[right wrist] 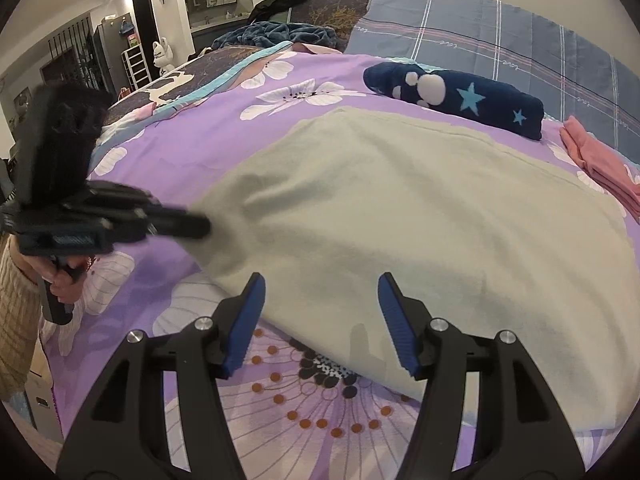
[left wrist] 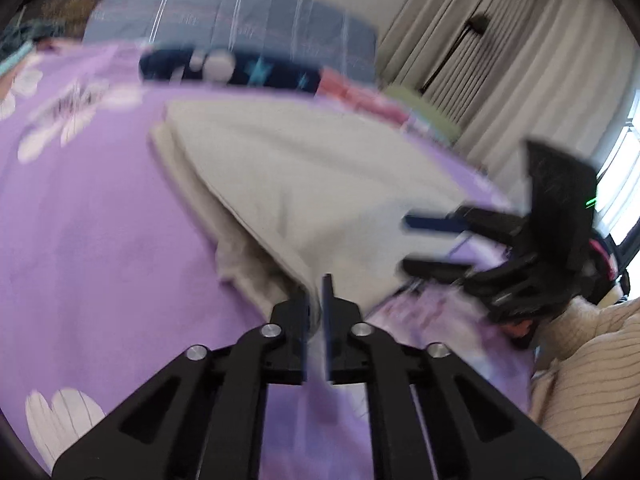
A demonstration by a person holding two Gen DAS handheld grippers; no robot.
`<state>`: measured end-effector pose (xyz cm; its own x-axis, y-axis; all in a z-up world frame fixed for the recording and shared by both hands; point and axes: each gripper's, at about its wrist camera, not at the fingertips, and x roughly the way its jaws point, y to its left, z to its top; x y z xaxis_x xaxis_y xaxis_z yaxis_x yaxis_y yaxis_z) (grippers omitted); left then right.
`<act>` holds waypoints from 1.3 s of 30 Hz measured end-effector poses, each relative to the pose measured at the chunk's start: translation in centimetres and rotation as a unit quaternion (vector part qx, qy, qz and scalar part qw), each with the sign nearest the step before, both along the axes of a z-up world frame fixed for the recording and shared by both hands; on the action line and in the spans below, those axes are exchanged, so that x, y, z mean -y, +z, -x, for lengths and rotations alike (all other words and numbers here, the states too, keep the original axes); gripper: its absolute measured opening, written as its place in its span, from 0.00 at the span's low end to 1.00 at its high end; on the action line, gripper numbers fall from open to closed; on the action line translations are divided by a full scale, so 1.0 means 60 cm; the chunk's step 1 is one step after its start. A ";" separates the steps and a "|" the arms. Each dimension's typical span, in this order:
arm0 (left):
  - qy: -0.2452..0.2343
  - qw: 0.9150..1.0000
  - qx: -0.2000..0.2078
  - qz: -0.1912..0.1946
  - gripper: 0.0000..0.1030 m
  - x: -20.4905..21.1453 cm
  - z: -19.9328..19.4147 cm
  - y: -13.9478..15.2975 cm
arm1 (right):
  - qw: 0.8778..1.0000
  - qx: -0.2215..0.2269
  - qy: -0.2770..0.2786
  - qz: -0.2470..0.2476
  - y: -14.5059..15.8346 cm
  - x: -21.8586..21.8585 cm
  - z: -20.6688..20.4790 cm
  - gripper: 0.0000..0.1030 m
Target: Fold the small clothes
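The left gripper (left wrist: 317, 304) pinches a near corner of the pale beige cloth garment (right wrist: 420, 208) spread on the purple flowered bedsheet (right wrist: 208, 136); motion blur hides the exact contact. The right gripper (right wrist: 320, 316) hovers wide, holding nothing, over its near edge. Farther off lie a navy star-print bundle (right wrist: 460, 98) and a cut-off pink folded cloth (right wrist: 596, 160).

I count three garments on my purple bedspread (right wrist: 192, 152): one beige cloth (right wrist: 420, 220), one navy star-print bundle (right wrist: 480, 100) and one pink folded piece (right wrist: 596, 160). Two grippers, left (left wrist: 318, 320) and right (right wrist: 320, 320), and one plaid pillow (right wrist: 500, 28).
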<state>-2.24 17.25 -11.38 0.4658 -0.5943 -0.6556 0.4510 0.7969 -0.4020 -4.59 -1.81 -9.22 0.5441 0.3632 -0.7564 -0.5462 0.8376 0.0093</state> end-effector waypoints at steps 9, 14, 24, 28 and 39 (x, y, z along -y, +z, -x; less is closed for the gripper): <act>0.032 0.998 -0.049 0.017 0.01 -0.029 0.016 -0.033 | 1.000 0.005 0.012 0.003 0.001 -0.003 0.011 0.60; 0.054 0.992 -0.074 0.087 0.04 -0.056 0.012 -0.046 | 0.999 -0.005 0.030 0.014 -0.013 -0.014 0.019 0.60; 0.108 0.994 0.019 0.027 0.44 -0.058 -0.051 0.039 | 0.984 0.050 0.140 0.094 -0.031 -0.114 0.064 0.60; 0.104 0.994 -0.006 -0.016 0.54 -0.033 -0.130 0.007 | 0.981 0.055 0.145 0.118 -0.046 -0.132 0.074 0.60; 0.144 0.989 0.000 -0.029 0.34 -0.017 -0.221 -0.013 | 0.988 0.007 0.119 0.094 -0.058 -0.116 0.052 0.65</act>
